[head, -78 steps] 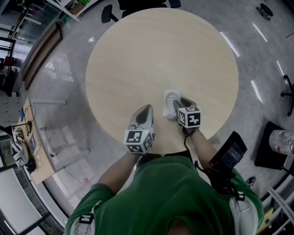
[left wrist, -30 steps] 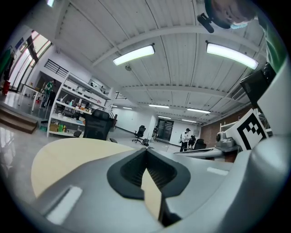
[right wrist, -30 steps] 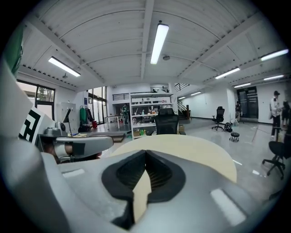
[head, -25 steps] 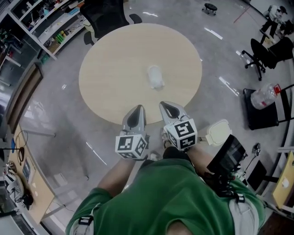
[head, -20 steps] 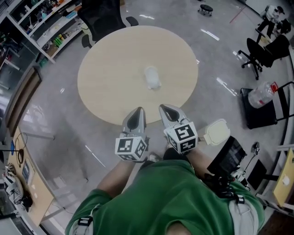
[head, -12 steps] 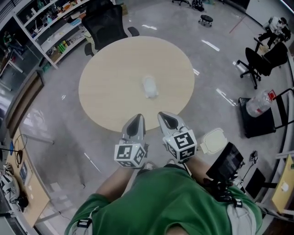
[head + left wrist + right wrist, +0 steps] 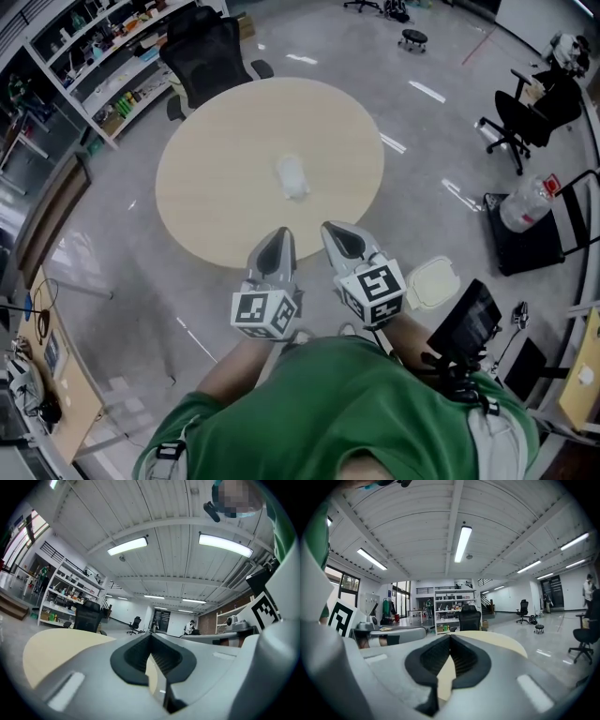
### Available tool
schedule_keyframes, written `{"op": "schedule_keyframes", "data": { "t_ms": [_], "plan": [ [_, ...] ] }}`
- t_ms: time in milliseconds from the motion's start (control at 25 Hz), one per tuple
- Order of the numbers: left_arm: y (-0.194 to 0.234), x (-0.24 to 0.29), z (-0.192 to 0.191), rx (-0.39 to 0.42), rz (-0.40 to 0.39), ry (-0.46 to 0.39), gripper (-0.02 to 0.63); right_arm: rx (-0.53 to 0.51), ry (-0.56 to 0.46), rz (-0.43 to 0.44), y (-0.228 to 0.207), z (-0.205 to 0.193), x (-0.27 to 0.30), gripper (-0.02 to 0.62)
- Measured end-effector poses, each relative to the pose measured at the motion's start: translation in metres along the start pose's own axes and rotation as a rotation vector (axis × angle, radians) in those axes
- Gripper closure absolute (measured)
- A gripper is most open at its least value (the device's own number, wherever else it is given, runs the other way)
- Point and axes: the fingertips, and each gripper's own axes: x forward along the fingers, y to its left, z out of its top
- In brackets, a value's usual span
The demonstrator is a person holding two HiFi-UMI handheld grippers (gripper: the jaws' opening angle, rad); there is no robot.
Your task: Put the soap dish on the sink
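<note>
Nearest the wearer, the left hand-held gripper and the right hand-held gripper are held side by side, close to the body and short of the near edge of the round, pale wood surface. In its own view each has its dark pads meeting at the tips with nothing between them; both are empty. Further out, near the middle of the surface and well apart from both grippers, lies the soap dish. It is a small, white, rounded oblong with its long axis running roughly away from the wearer (finer detail is too small to make out). Judgement: it is probably light and rigid with a smooth finish, so it is liable to slip or skid under a glancing contact, and may chip if dropped. The soundest hold would be across its narrow width at mid-length, pads on the two long rims. Beyond the far edge stands a black office chair. No sink appears in any view.
</note>
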Motion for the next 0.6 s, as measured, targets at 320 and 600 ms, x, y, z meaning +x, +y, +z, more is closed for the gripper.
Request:
{"op": "schedule_keyframes", "data": {
  "t_ms": [320, 600],
  "plan": [
    [-0.015, 0.009, 0.001, 0.006, 0.0, 0.0, 0.6, 0.002, -0.013, -0.001, -0.015, 0.003, -0.01, 0.592],
    [-0.013, 0.01, -0.001, 0.003, 0.004, 0.004, 0.6, 0.002, -0.01, -0.008, -0.017, 0.003, -0.01, 0.592]
  ]
}}
